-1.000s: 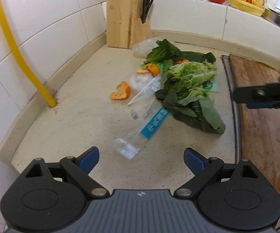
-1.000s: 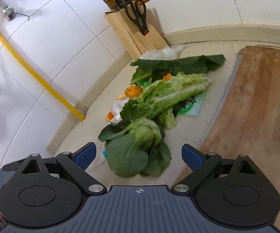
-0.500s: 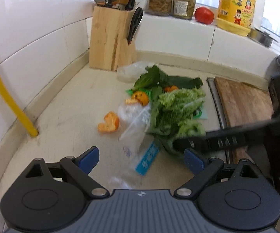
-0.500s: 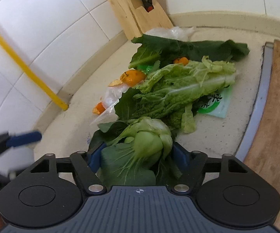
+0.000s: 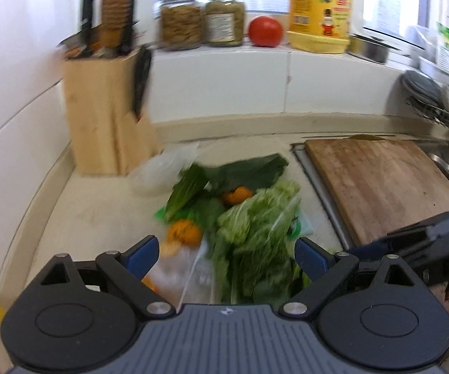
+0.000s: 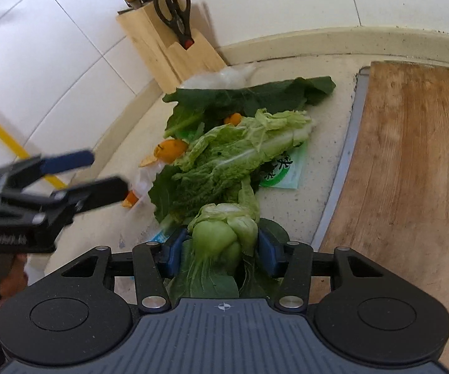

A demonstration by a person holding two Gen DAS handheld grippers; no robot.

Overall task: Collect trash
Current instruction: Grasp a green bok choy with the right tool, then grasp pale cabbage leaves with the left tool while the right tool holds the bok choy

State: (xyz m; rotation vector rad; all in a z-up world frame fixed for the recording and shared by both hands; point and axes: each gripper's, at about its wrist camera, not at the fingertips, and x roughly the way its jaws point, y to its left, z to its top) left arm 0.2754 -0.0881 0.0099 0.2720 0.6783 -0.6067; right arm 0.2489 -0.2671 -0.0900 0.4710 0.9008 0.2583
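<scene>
Near the table's (image 6: 286, 205) front edge, a bok choy (image 6: 221, 237) is clamped by the right hand-held gripper (image 6: 221, 251); the left hand-held gripper (image 5: 226, 254) is spread, seemingly above blurred leaves (image 5: 255, 237).

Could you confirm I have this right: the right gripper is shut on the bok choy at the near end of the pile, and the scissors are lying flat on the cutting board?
Not quite. The scissors are not on the cutting board; they stand in the wooden knife block, as the right wrist view shows. The rest holds: the right gripper is shut on the bok choy at the near end of the pile.
</scene>
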